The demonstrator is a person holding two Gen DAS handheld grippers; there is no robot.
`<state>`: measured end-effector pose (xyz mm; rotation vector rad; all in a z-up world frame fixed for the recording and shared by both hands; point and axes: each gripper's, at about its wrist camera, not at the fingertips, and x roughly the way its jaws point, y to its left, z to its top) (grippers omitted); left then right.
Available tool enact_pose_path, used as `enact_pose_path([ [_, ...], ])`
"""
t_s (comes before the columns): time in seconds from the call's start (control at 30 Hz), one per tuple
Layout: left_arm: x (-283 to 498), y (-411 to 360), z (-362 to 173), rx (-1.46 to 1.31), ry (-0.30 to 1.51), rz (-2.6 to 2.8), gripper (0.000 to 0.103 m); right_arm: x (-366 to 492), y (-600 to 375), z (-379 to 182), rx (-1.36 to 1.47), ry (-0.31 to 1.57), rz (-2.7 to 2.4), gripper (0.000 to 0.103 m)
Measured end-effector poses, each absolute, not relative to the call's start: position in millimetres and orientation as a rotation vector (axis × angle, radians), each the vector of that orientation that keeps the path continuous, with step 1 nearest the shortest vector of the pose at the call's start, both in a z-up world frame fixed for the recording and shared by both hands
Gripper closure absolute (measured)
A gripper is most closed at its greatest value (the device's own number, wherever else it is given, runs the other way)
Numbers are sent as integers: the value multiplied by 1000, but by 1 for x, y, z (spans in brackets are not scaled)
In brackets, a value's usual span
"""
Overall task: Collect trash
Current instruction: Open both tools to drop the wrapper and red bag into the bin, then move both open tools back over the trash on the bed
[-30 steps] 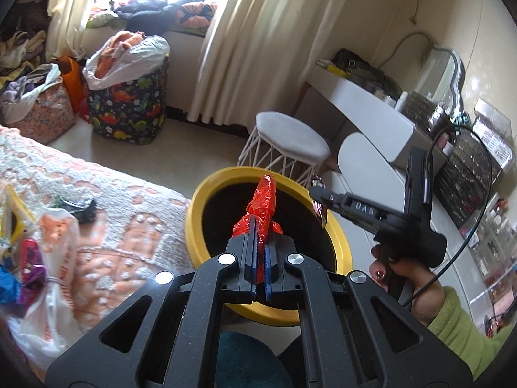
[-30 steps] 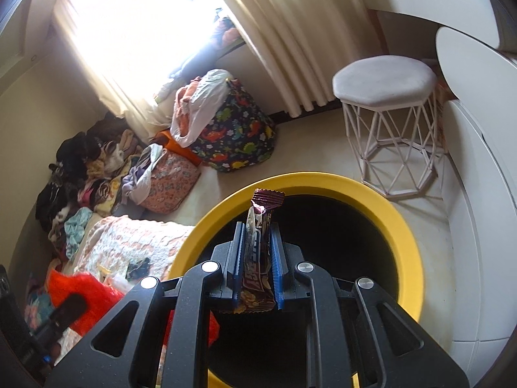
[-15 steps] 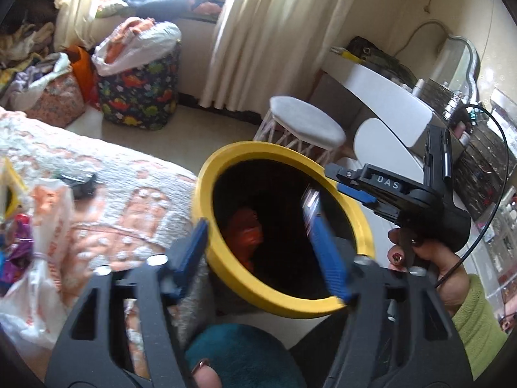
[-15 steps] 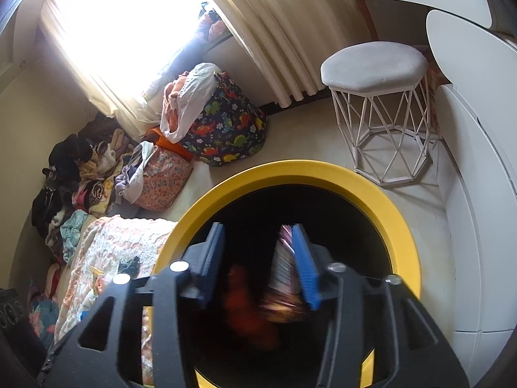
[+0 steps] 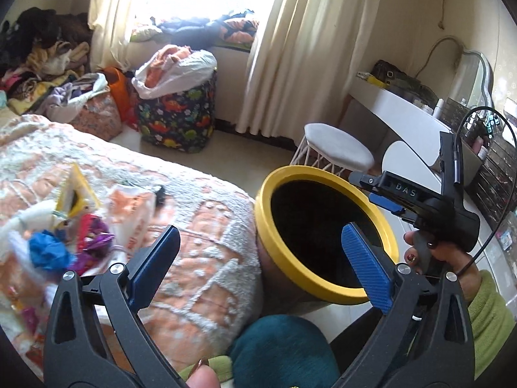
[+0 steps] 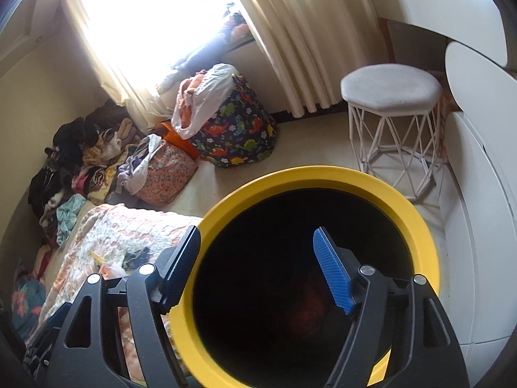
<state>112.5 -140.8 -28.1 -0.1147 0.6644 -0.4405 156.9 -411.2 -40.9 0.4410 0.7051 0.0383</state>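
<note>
Both claws just opened and I see nothing between the pads on either: left claw (image 5: 258, 258) spread to its widest, ribbed blue pads on black plastic fingers; right claw (image 6: 255, 271) spread a bit less, over the bin mouth. Bin (image 5: 274, 252) is round, smooth yellow rim, black inside, standing on the floor against the bed's end edge. Right wrist view looks straight down into it: a dim reddish crumpled piece (image 6: 310, 307) lies at the bottom, too dark to tell more. Left wrist view shows only black inside the bin, but it does show what the other barely does: the trash pile (image 5: 64, 242) left on the bed near its left edge, with blue crumpled wrap, shiny purple foil, an orange-print plastic bag, a yellow carton, all blurred. Bed cover (image 5: 200, 226) is nubby white-and-orange chenille. The left view also catches the right claw from the side, a hand (image 5: 442, 258) on its grip, green fleece sleeve. Background: white wire-frame stool (image 6: 391, 87) with padded octagonal seat, dinosaur-print fabric hamper (image 6: 236, 135) stuffed with clothes and a white bag, pleated cream curtains.
</note>
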Motion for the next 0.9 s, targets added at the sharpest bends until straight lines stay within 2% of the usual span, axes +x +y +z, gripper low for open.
enact_pose_path([
  [0.3,102,-113,-22,-137,626,-392,11,147,-381,-25,390,669,98,27],
  [0.9,91,-50,-11,-181,552,-254,11,131,-330,-5,326,649,212,26],
])
